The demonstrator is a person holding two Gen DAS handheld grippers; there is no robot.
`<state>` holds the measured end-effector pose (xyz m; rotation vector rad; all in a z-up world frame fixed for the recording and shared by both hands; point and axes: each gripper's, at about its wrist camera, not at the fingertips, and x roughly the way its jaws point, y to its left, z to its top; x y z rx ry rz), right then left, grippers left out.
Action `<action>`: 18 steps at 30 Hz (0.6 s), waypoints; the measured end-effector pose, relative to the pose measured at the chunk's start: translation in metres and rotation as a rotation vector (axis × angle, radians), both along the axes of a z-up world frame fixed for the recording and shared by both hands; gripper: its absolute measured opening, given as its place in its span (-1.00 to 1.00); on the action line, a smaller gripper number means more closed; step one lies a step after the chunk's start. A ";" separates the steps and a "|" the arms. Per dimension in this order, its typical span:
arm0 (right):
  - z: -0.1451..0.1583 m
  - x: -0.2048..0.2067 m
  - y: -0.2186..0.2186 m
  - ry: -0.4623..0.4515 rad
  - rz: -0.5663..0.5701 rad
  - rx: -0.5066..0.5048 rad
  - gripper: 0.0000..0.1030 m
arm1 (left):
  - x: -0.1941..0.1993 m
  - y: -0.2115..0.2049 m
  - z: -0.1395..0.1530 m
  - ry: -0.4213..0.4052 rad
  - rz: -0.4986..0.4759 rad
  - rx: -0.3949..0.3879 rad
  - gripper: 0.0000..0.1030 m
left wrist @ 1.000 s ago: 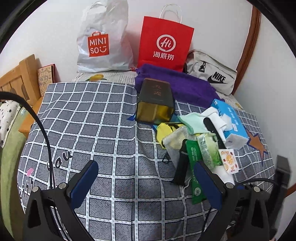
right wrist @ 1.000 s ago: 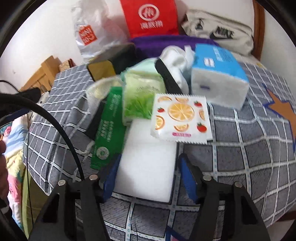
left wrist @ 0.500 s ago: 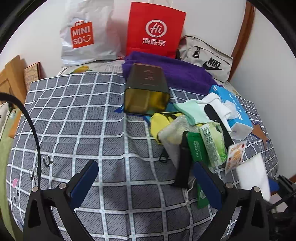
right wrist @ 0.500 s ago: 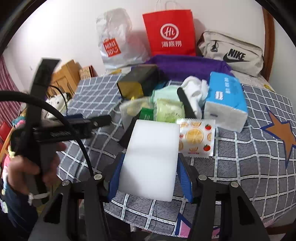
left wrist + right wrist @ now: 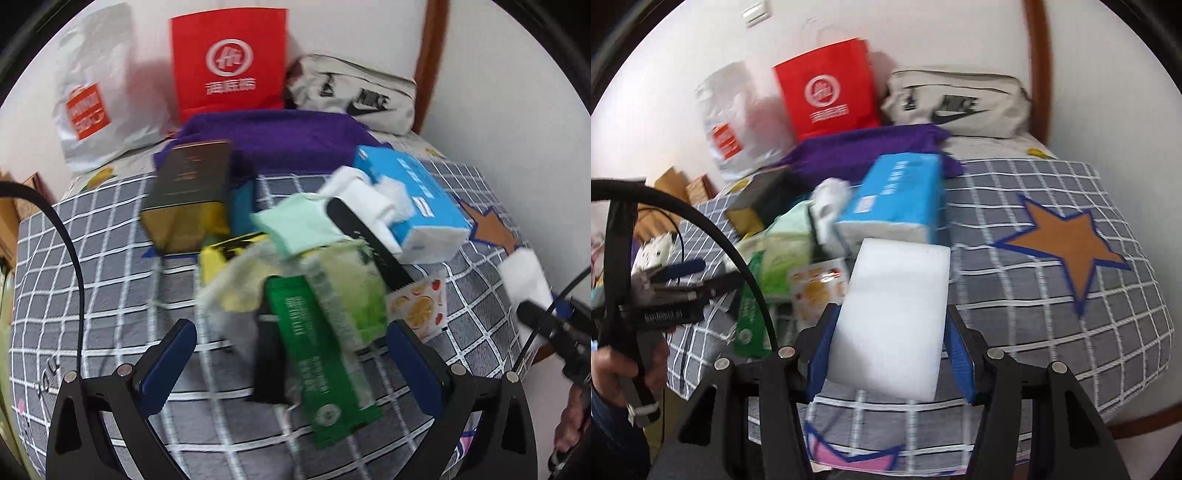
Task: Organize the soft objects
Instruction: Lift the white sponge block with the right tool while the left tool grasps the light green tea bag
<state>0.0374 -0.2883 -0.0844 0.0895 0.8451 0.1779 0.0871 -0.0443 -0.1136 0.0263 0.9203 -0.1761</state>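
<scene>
My right gripper (image 5: 890,354) is shut on a white sponge block (image 5: 892,314) and holds it above the checked bed cover (image 5: 1052,314); the block also shows in the left wrist view (image 5: 524,280) at the right edge. My left gripper (image 5: 291,362) is open and empty, its fingers either side of a pile of soft packs: a green sachet (image 5: 317,354), a green wipes pack (image 5: 343,291), a mint cloth (image 5: 299,225), a fruit-print pack (image 5: 421,306), white socks (image 5: 362,195) and a blue tissue pack (image 5: 413,192).
A dark gold tin (image 5: 188,192) and a purple towel (image 5: 273,136) lie behind the pile. A red paper bag (image 5: 229,62), a white plastic bag (image 5: 96,99) and a grey Nike pouch (image 5: 354,92) stand at the wall. The bed edge is near on the right.
My right gripper lifted the white sponge off the bed and carried it right, away from the pile. My left gripper moved right and closer to the pile, still open.
</scene>
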 end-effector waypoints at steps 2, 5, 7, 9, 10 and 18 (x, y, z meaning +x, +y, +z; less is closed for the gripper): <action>-0.001 0.001 -0.007 -0.002 -0.008 0.002 0.07 | 0.005 -0.008 -0.004 0.003 0.019 0.028 1.00; -0.003 0.002 -0.013 -0.002 -0.016 -0.004 0.07 | 0.017 -0.013 -0.012 0.021 0.075 0.076 1.00; -0.006 0.003 -0.016 0.004 -0.007 0.013 0.07 | 0.025 -0.016 -0.017 0.037 0.097 0.101 1.00; -0.009 0.006 -0.017 0.010 0.003 0.025 0.07 | 0.031 -0.023 -0.021 0.046 0.099 0.128 1.00; -0.011 0.007 -0.018 0.013 0.007 0.027 0.07 | 0.034 -0.027 -0.022 0.048 0.095 0.134 1.00; -0.019 0.018 -0.020 0.034 0.026 0.054 0.07 | 0.049 -0.057 -0.032 0.087 0.087 0.173 1.00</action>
